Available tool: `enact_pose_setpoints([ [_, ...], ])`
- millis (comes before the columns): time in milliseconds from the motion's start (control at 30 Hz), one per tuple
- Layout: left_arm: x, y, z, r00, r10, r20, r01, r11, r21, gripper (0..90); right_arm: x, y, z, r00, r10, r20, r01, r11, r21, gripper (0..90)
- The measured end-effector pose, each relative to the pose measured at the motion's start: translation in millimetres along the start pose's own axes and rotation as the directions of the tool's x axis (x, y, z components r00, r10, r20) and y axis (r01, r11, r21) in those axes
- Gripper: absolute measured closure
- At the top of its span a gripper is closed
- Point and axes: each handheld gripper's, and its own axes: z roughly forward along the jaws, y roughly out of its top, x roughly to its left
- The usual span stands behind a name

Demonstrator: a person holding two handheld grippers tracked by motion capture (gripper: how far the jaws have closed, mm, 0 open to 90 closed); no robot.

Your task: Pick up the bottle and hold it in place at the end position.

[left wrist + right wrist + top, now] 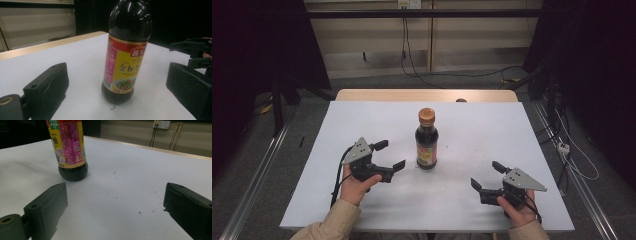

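A dark sauce bottle [426, 142] with an orange cap and a yellow-and-pink label stands upright at the middle of the white table [362, 120]. My left gripper [391, 155] is open just left of it, jaws pointing at the bottle and not touching. In the left gripper view the bottle [126, 52] stands close ahead between the wide-apart jaws. My right gripper [488, 175] is open near the front right, some way from the bottle. The bottle's base [72, 168] lies ahead and left in the right gripper view.
The table's wooden far edge [427, 95] borders a grey floor with cables [412, 65]. Metal rails [257, 170] run along both sides. The other gripper [195, 50] shows beyond the bottle in the left gripper view.
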Motion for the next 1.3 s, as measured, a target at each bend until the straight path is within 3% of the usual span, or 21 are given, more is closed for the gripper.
enact_pose_setpoints([
  [567, -1.9, 14.7, 19.8, 1.0000, 0.000, 0.000, 0.000, 1.0000, 0.003, 5.3, -0.6, 0.0, -0.9, 1.0000, 0.002, -0.002, -0.002, 1.000, -0.002, 5.2],
  [767, -4.4, 19.6, 27.5, 0.9995, 0.008, 0.031, -0.009, 0.9999, 0.009, 5.3, -1.5, 0.0, -1.4, 1.0000, 0.005, 0.001, -0.005, 1.000, -0.003, 5.2],
  [1300, -9.8, 31.2, 50.7, 0.9984, 0.005, 0.057, -0.006, 0.9998, 0.018, 5.6, -2.6, 0.1, -2.9, 1.0000, 0.007, 0.004, -0.007, 1.000, -0.006, 5.4],
])
